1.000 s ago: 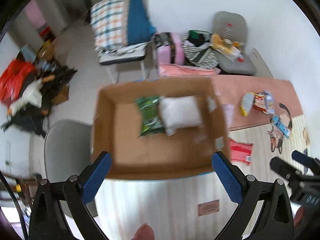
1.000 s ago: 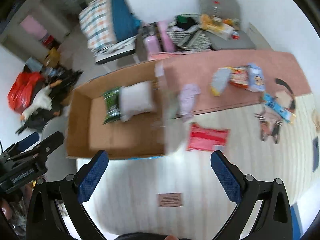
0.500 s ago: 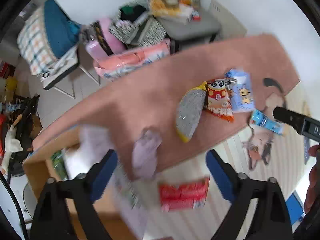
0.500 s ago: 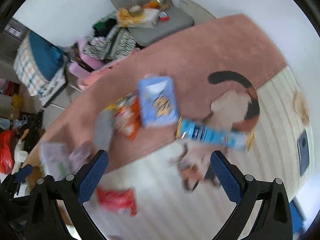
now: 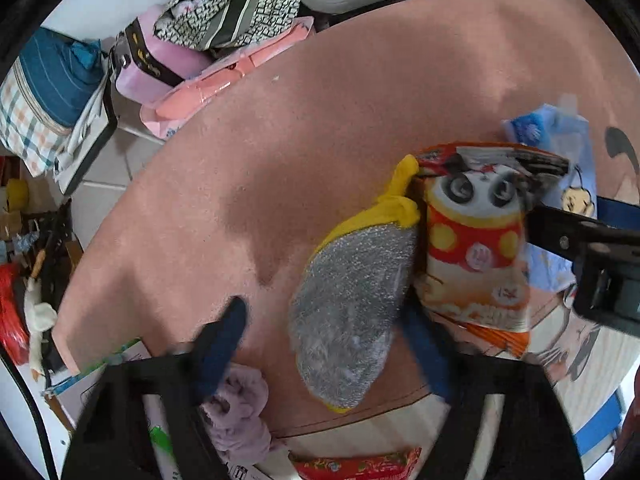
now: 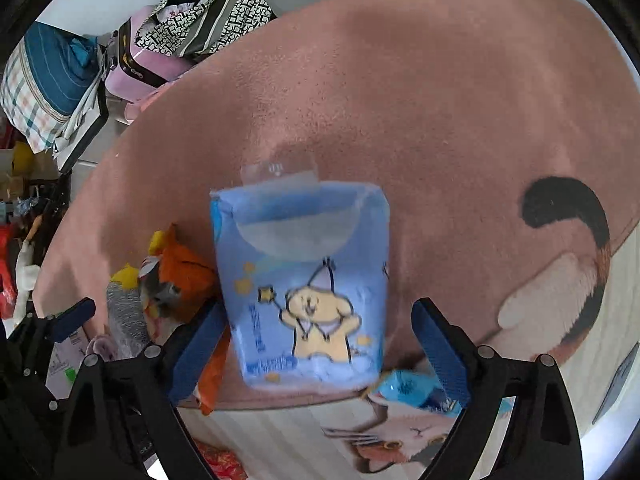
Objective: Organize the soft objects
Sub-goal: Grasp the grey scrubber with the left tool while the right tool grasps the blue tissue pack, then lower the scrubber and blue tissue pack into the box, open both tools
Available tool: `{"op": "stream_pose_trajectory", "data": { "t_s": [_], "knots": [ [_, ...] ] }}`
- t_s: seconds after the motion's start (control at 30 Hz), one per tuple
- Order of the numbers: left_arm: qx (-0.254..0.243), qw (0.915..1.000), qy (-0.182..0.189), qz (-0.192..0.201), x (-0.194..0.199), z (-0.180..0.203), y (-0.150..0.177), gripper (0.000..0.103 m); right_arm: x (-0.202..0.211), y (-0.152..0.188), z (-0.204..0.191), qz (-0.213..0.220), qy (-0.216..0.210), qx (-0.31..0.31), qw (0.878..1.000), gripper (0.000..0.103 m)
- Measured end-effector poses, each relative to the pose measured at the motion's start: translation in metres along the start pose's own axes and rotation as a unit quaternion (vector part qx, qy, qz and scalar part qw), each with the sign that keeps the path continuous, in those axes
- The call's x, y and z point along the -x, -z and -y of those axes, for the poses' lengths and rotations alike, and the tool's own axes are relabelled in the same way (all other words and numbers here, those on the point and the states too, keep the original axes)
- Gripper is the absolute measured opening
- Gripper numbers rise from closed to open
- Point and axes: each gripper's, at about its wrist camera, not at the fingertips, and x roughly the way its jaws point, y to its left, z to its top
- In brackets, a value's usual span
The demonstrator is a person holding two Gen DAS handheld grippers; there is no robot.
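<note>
In the left wrist view my left gripper (image 5: 324, 344) is open, its blue fingers either side of a grey scouring pad with a yellow edge (image 5: 348, 312) on the pink rug (image 5: 280, 140). A red and orange snack bag (image 5: 476, 248) lies against the pad's right side. In the right wrist view my right gripper (image 6: 316, 348) is open around a light blue packet with a yellow cartoon animal (image 6: 304, 280). The packet also shows in the left wrist view (image 5: 560, 140). A small blue wrapper (image 6: 408, 388) lies by the right finger.
A lilac cloth (image 5: 240, 412) and a red packet (image 5: 356, 464) lie near the rug's front edge. A corner of the cardboard box (image 5: 100, 372) shows at lower left. Bags (image 5: 232, 12) and a pink case (image 5: 156, 68) crowd the far floor.
Both grippers have moved from above the cardboard box to the right and down over the rug. The left now straddles the scouring pad, the right straddles the blue packet.
</note>
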Motion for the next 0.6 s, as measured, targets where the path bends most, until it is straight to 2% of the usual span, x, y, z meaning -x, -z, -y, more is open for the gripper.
{"op": "stream_pose_trajectory", "data": {
  "t_s": [0.03, 0.07, 0.23, 0.37, 0.5, 0.57, 0.6],
  "knots": [
    [0.009, 0.9999, 0.002, -0.004, -0.001, -0.004, -0.001, 0.052, 0.0, -0.003, 0.003, -0.005, 0.015, 0.003, 1.0, 0.083],
    [0.021, 0.9997, 0.007, -0.007, -0.003, -0.009, -0.001, 0.052, 0.0, -0.004, 0.003, -0.006, 0.02, 0.007, 1.0, 0.081],
    [0.081, 0.9954, 0.048, -0.021, -0.013, -0.033, 0.002, 0.053, -0.007, -0.012, 0.007, -0.017, 0.027, 0.006, 0.999, 0.082],
    [0.095, 0.9932, 0.064, -0.023, -0.016, -0.038, 0.002, 0.054, -0.011, -0.015, 0.0, -0.016, 0.044, 0.012, 0.999, 0.082],
    [0.1, 0.9926, 0.066, -0.018, -0.015, -0.038, 0.003, 0.05, -0.018, -0.014, -0.018, -0.015, 0.084, 0.032, 0.996, 0.08],
    [0.103, 0.9924, 0.065, -0.013, -0.014, -0.039, 0.008, 0.047, -0.017, -0.012, -0.022, -0.005, 0.084, 0.03, 0.996, 0.075],
    [0.109, 0.992, 0.063, -0.011, -0.013, -0.04, 0.01, 0.045, -0.014, -0.01, -0.025, -0.001, 0.085, 0.032, 0.996, 0.062]
  ]
}}
